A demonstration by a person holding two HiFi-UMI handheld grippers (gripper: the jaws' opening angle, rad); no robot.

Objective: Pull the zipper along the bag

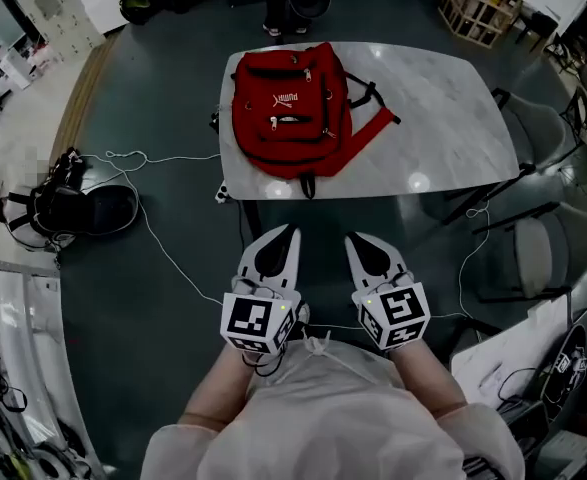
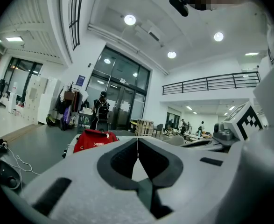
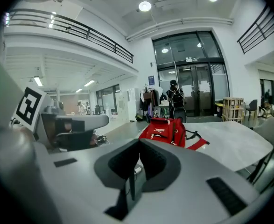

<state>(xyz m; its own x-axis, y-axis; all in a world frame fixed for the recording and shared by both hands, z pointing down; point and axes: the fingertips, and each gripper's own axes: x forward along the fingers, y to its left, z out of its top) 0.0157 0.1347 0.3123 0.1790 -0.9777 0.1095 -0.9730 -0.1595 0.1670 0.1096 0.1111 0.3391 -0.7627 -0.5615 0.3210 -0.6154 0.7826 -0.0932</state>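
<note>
**Head view: both grippers short of the bag, zipper not yet touched**

Head view shows a pale marble-look table [image 1: 453, 118] ahead of the person. A red backpack [image 1: 291, 108] lies flat on its left half, front face up, with a strap trailing to the right. The 2 grippers hang below the table's near edge, well apart from the backpack. The left gripper [image 1: 292, 231] and the right gripper [image 1: 352, 237] each have their jaws pressed together on nothing, as each gripper view confirms. Several small silvery zipper pulls [image 1: 307, 75] dot the front face; I cannot tell which one the task means.

Risks, as I judge them:
- The pulls are tiny and lie flat against soft fabric, so jaws closing on one could pinch cloth instead of the tab.
- Nothing pins the backpack. A tug from 1 gripper alone would likely drag it across the smooth top rather than run the slider, unless the other gripper holds the fabric.
</note>
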